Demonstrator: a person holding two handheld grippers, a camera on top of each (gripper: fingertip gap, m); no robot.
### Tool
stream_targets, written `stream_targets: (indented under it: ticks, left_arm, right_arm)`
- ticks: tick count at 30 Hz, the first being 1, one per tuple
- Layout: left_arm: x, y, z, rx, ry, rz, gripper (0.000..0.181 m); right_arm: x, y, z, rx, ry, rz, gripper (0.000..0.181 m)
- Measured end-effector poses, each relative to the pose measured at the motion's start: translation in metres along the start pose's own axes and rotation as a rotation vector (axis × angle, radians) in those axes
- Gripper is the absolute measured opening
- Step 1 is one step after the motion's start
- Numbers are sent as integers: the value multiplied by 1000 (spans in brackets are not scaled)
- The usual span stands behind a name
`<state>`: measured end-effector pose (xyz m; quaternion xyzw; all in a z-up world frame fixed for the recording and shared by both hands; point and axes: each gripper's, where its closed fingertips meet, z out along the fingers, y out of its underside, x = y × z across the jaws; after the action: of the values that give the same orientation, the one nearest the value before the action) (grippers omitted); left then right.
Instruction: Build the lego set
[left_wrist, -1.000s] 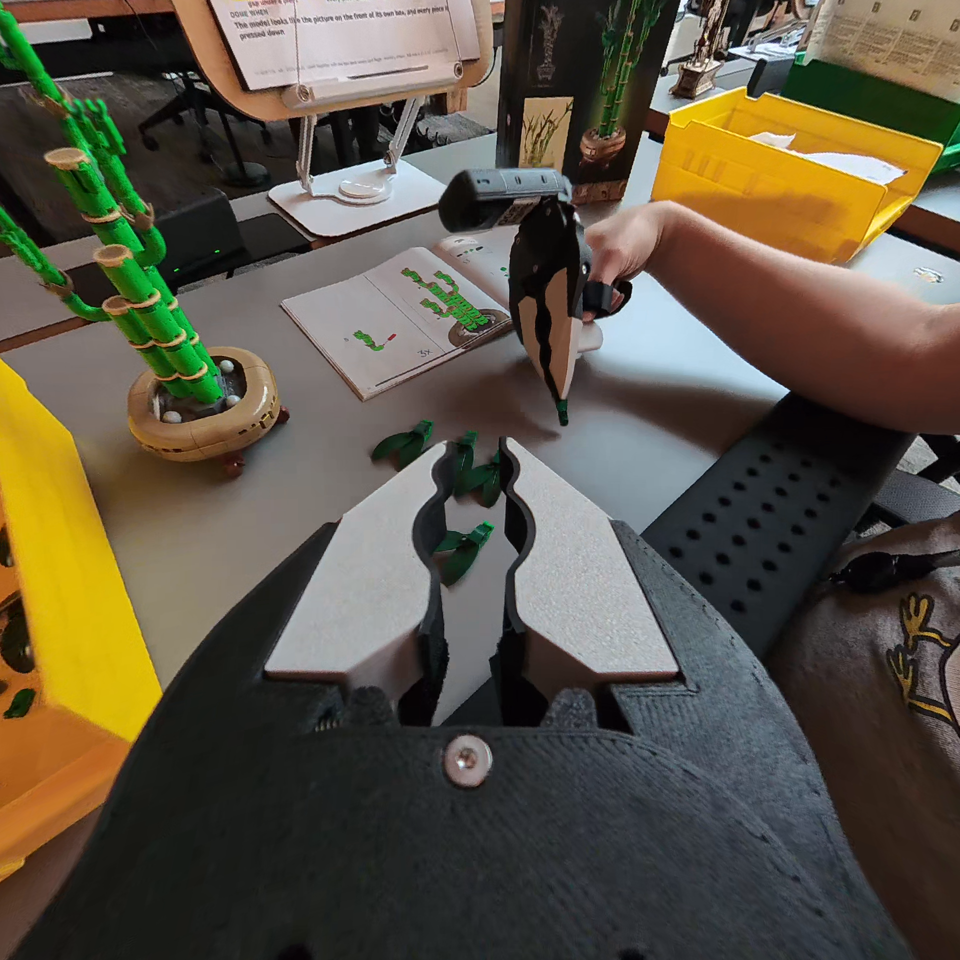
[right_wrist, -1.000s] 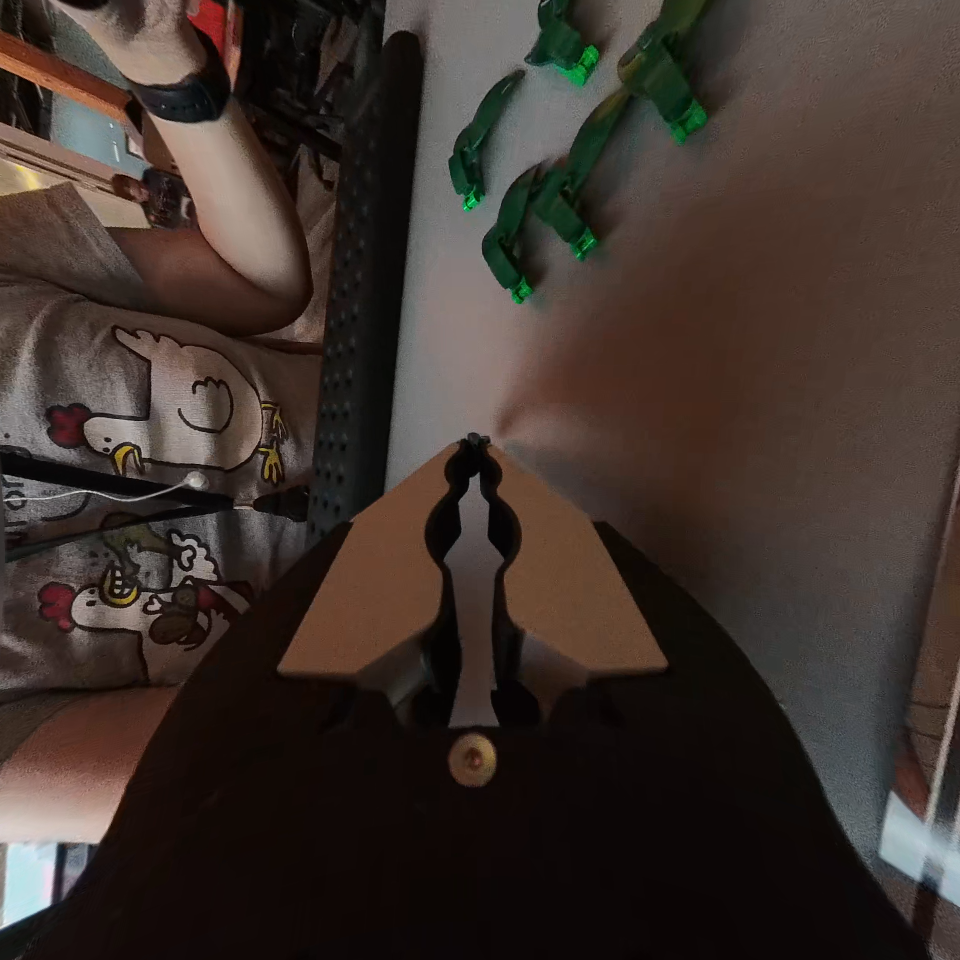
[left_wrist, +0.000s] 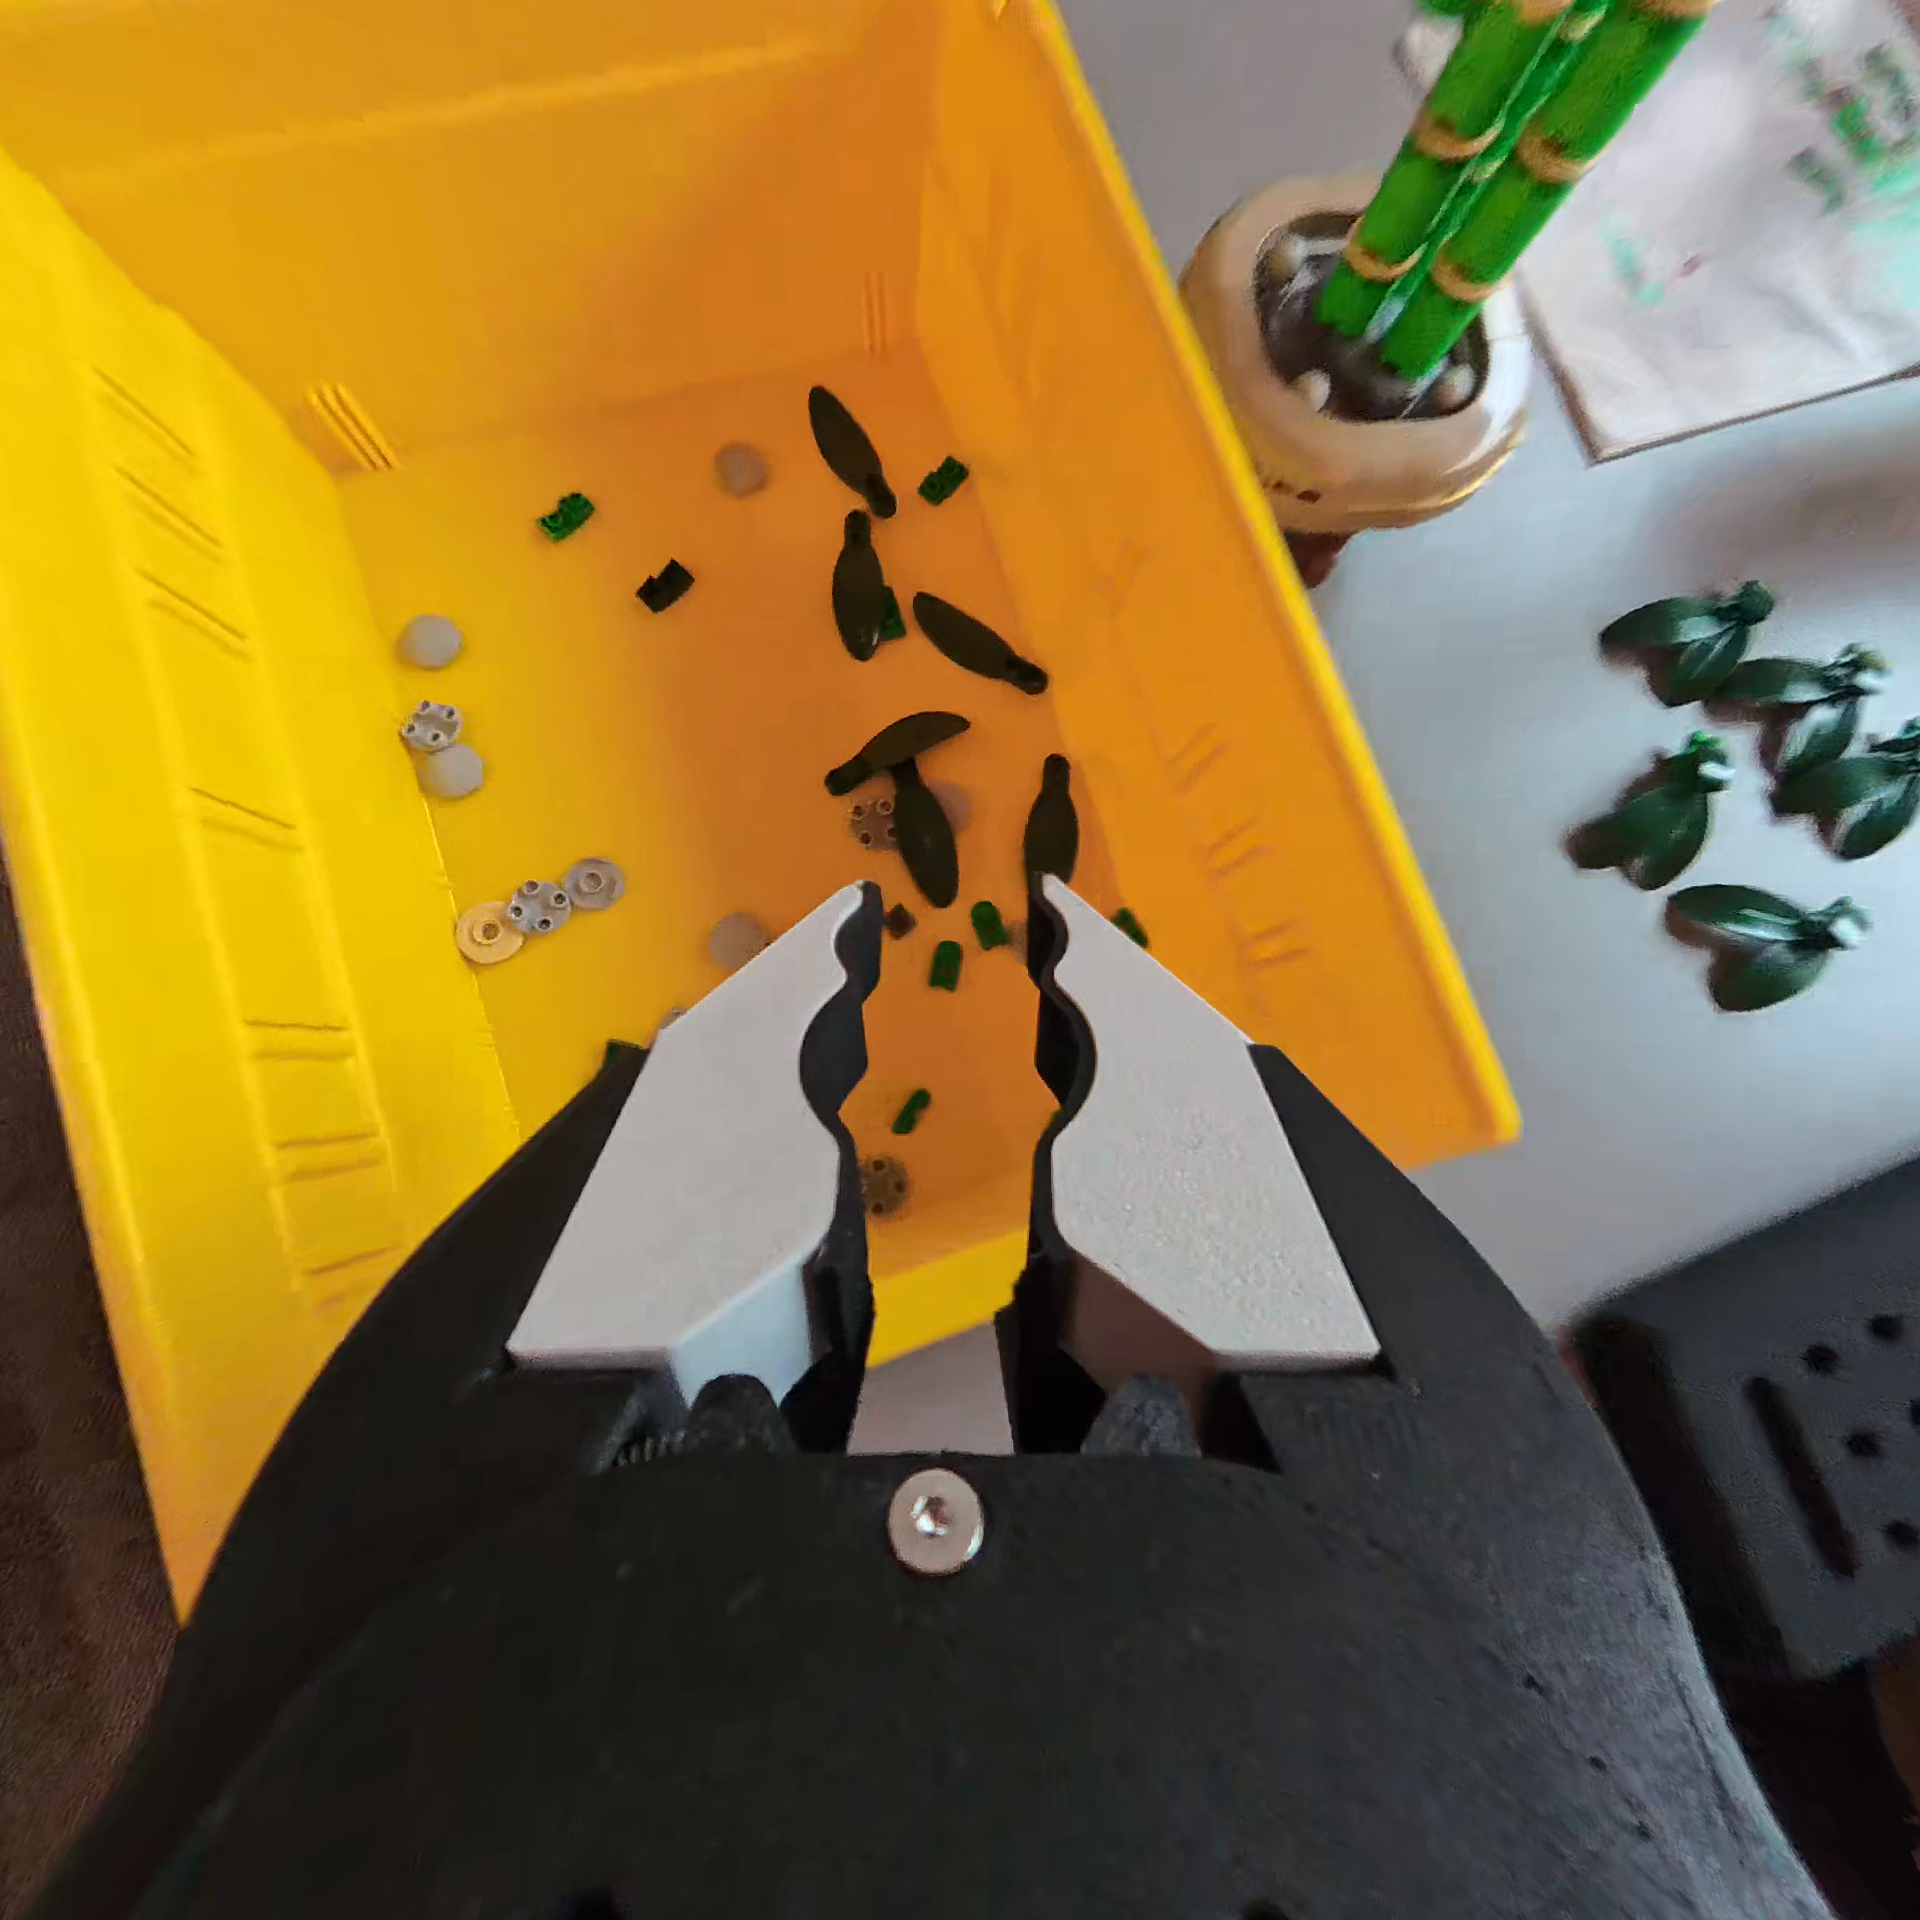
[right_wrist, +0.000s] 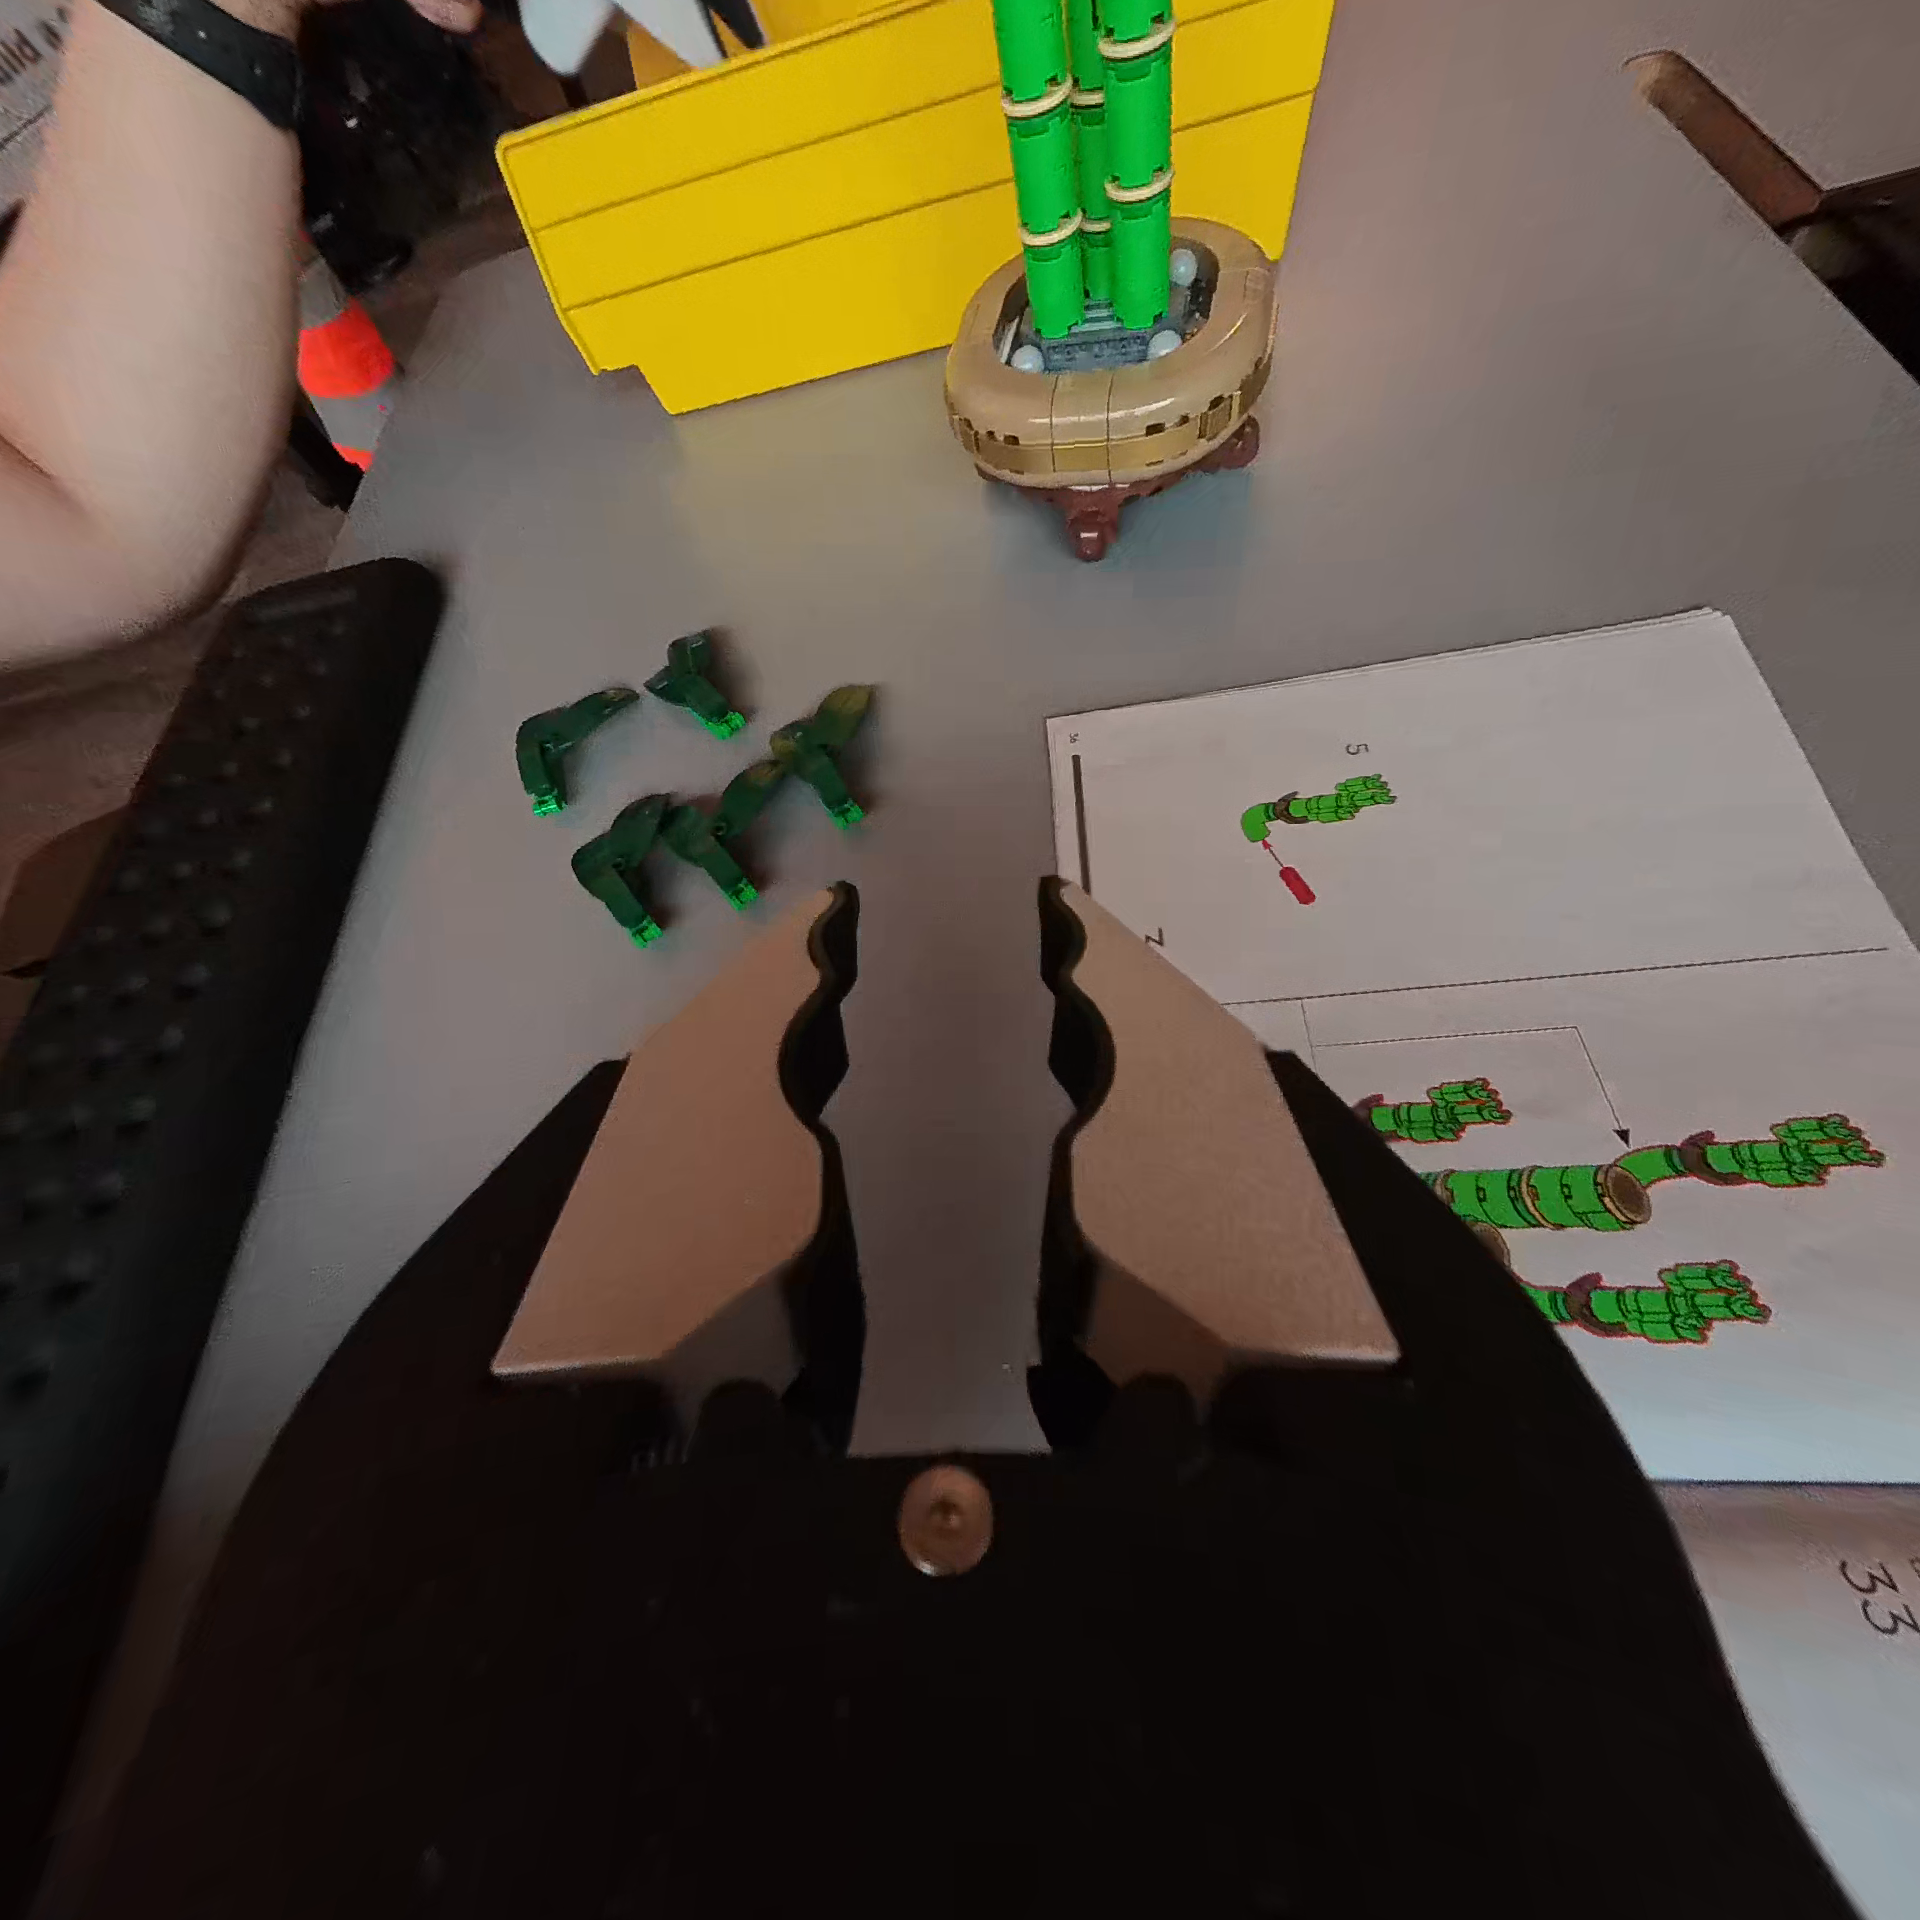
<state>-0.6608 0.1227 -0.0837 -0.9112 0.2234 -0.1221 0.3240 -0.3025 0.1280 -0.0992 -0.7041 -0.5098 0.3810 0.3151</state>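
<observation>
Left wrist view has my left gripper (left_wrist: 951, 904) poised over the open yellow bin (left_wrist: 1226, 665), its jaws spread apart with nothing between them. On the bin floor I can see loose dark green leaf pieces (left_wrist: 862, 592), small green clips (left_wrist: 566, 514) and grey round plates (left_wrist: 540, 904) scattered about. The bin stands at the table's left side. Just beside its right wall sits the tan pot (left_wrist: 1382, 457) with bright green bamboo stalks (left_wrist: 1475, 177) rising from it, somewhat blurred here.

From the right wrist view, my right gripper (right_wrist: 945, 904) hangs above the grey table (right_wrist: 1455, 364), jaws likewise wide apart and holding nothing. A cluster of assembled leaf sprigs (right_wrist: 707, 779) lies on the table near its front edge, just ahead and left of the fingertips. The open instruction booklet (right_wrist: 1507, 935) lies to the right, partly under the gripper body. A black perforated panel (right_wrist: 187, 883) runs along the table's front-left edge, and a forearm (right_wrist: 125, 343) with a dark wristband reaches towards the bin.
</observation>
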Motion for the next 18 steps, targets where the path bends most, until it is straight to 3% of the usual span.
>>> stream_targets:
  ticks: [3,6,14,18]
  left_arm:
    - [-3,12,13,-63,11,-34,19]
    - [1,7,25,-48,39,5,24]
    - [-1,21,66,-168,55,12,27]
    - [-10,24,77,-184,-45,62,27]
  right_arm:
    - [6,2,-4,-3,29,4,34]
    - [12,4,-9,-25,55,1,34]
    - [17,4,-21,-36,103,4,34]
    - [20,4,-25,-39,121,4,34]
